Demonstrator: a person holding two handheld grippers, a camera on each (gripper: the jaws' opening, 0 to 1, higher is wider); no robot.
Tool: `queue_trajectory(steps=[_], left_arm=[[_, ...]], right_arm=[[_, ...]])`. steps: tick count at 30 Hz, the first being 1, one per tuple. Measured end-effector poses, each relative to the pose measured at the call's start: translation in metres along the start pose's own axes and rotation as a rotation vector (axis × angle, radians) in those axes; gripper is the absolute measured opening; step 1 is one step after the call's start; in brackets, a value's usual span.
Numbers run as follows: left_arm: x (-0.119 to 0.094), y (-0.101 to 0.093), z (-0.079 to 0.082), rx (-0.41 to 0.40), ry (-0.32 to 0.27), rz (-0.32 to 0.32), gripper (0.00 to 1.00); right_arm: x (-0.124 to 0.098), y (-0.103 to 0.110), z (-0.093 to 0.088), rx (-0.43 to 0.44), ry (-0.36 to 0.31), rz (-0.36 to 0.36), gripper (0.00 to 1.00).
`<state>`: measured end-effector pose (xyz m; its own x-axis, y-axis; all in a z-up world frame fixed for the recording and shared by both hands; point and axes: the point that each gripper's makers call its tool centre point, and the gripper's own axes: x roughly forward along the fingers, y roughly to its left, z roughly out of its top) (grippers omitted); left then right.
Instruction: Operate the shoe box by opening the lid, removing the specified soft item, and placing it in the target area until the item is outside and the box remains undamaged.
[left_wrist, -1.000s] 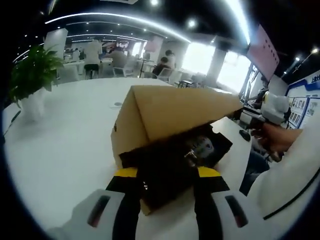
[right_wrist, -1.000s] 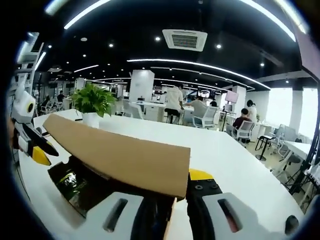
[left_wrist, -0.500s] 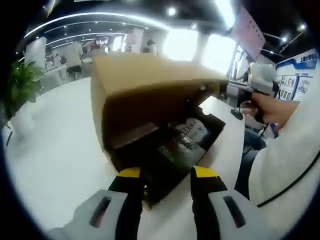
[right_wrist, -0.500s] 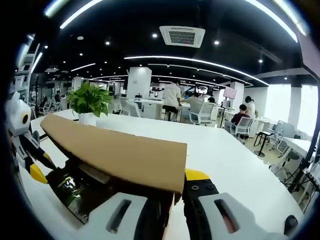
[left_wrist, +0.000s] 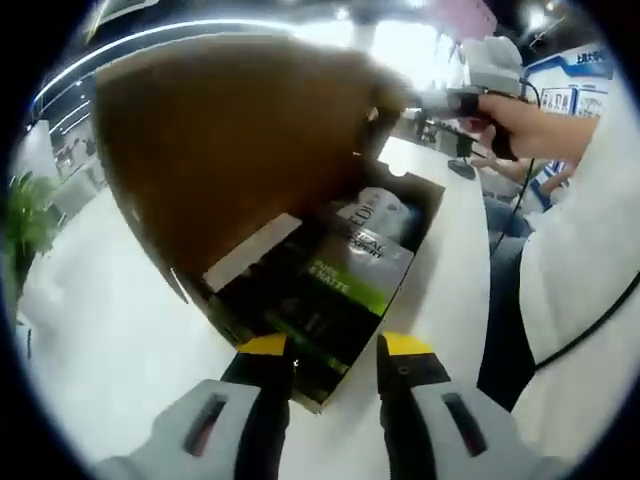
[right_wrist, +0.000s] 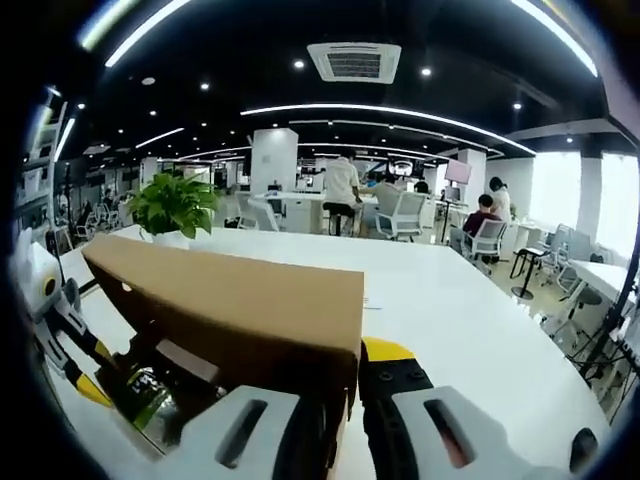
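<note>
A brown cardboard shoe box stands on the white table with its lid swung up. Inside lie a black-and-green pouch and a silvery pouch behind it. My left gripper is open, its yellow-tipped jaws either side of the box's near corner. The right gripper, held in a hand, grips the lid's raised edge. In the right gripper view my right gripper is shut on the lid, and the left gripper shows beside the box contents.
The white table stretches wide around the box. A potted plant stands at its far side. People and office chairs are farther back. A person's white sleeve fills the right of the left gripper view.
The lid has swung higher, held by the right gripper. The left gripper view has come closer over the box, so the pouches inside now lie bare.
</note>
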<state>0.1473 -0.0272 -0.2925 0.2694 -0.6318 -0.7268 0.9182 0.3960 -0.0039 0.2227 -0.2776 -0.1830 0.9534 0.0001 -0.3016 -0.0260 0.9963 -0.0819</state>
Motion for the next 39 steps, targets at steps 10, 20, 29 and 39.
queue_trajectory(steps=[10,20,29,39], left_arm=[[0.006,-0.005,-0.014,0.258,0.114,-0.006,0.28],[0.009,-0.01,-0.018,0.314,0.146,-0.018,0.14],[0.012,-0.012,-0.02,0.331,0.148,-0.076,0.08],[0.01,-0.018,-0.024,0.43,0.174,-0.009,0.12]], right_arm=[[0.001,-0.006,0.003,0.004,0.003,0.023,0.02],[0.005,-0.007,0.004,0.084,0.008,0.03,0.01],[0.017,-0.008,0.007,-0.044,0.155,0.056,0.01],[0.019,-0.008,0.006,-0.011,0.123,0.015,0.0]])
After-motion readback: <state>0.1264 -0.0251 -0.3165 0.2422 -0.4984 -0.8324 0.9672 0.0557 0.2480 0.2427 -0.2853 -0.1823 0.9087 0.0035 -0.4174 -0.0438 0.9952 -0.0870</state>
